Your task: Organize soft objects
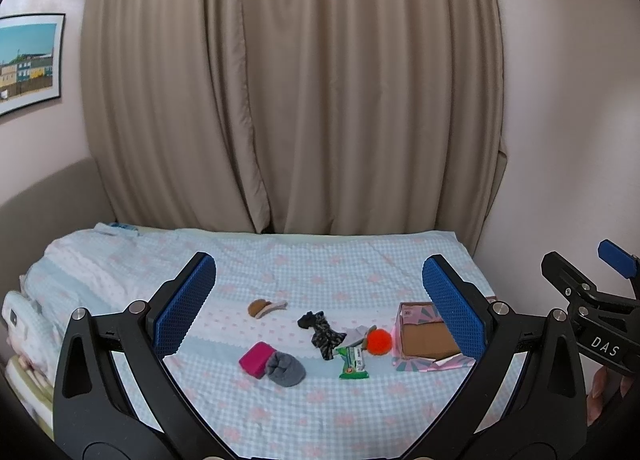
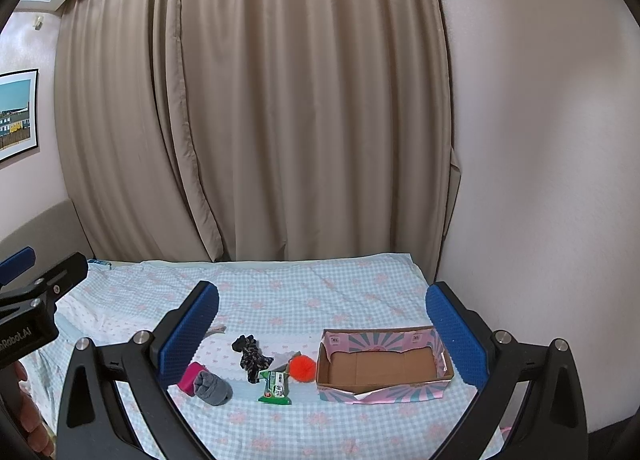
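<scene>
Hovering: both pairs of tongs hang above the near edge of the bed, each released with its blue pads wide apart and nothing between them.
Bed (image 2: 320, 292): checked blue-and-pink cover; everything to be tidied lies on it, to the left of the box.
Box (image 2: 384, 366): the landmark, an open cardboard box with pink-and-teal outer walls, empty, long axis running left to right across the bed, opening upward.
Left tongs (image 1: 320, 300): well to the left of the box, aimed at the loose things.
Right tongs (image 2: 322, 326): the box sits just inside the right pad, so this pair looks nearer to the box.
Grey sock (image 2: 214, 388): farthest left of the box on the near side, rolled, touching the pink block; nearer the left tongs, I judge.
Dark sock (image 2: 252, 356): left of the box, crumpled, long axis slanting from far-left to near-right, its near end pointing toward the green packet.
Green packet (image 2: 276, 386): left of the box, near side, long axis running toward and away from the camera; its far end is close to the orange ball.
Pink block (image 2: 190, 376): left of the box, half hidden behind the left pad in the right wrist view.
Brown slipper-like piece (image 1: 266, 307): farthest from the box, toward the far left; what it is, I cannot tell.
Orange ball (image 2: 302, 367): fluffy, just beside the box's left wall, no clear axis.
Key relation: every soft thing lies left of the box, so each carry would run rightward; the ball is the shortest trip, likely the right hand's.
</scene>
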### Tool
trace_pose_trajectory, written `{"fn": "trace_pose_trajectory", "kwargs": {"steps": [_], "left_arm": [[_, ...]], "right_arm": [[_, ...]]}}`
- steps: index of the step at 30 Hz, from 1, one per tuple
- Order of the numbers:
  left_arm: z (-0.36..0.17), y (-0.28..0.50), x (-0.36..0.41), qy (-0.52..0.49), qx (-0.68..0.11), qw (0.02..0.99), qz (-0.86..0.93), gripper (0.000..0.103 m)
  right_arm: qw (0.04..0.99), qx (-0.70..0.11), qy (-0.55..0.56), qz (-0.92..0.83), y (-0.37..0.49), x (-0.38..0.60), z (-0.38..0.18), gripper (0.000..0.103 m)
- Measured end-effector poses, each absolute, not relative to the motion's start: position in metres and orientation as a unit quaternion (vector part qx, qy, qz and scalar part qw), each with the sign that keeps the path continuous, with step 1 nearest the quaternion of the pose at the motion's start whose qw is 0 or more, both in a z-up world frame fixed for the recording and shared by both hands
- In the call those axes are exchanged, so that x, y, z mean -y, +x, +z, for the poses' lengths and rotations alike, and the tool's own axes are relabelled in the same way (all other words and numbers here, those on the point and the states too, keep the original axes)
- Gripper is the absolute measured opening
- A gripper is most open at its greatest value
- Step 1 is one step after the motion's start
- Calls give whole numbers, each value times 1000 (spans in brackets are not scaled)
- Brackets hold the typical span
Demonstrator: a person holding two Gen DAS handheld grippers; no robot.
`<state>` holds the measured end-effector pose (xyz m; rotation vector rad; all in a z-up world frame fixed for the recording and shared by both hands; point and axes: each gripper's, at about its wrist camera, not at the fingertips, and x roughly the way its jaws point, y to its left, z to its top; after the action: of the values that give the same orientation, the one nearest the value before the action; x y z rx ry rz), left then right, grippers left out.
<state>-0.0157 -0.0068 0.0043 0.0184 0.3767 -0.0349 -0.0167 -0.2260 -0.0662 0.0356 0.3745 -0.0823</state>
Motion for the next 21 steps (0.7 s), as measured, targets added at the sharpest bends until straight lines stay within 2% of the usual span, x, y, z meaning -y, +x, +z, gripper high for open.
{"fn": "trace_pose_trajectory", "kwargs": {"steps": [11, 21], "left_arm": [[13, -12, -45, -20, -198, 979, 32, 103], [-57, 25, -135, -28, -257, 966, 4, 103]], "right_arm": [[979, -203, 26, -4, -8, 227, -71, 103], [970, -242, 28, 28, 20, 168, -128, 103]]}}
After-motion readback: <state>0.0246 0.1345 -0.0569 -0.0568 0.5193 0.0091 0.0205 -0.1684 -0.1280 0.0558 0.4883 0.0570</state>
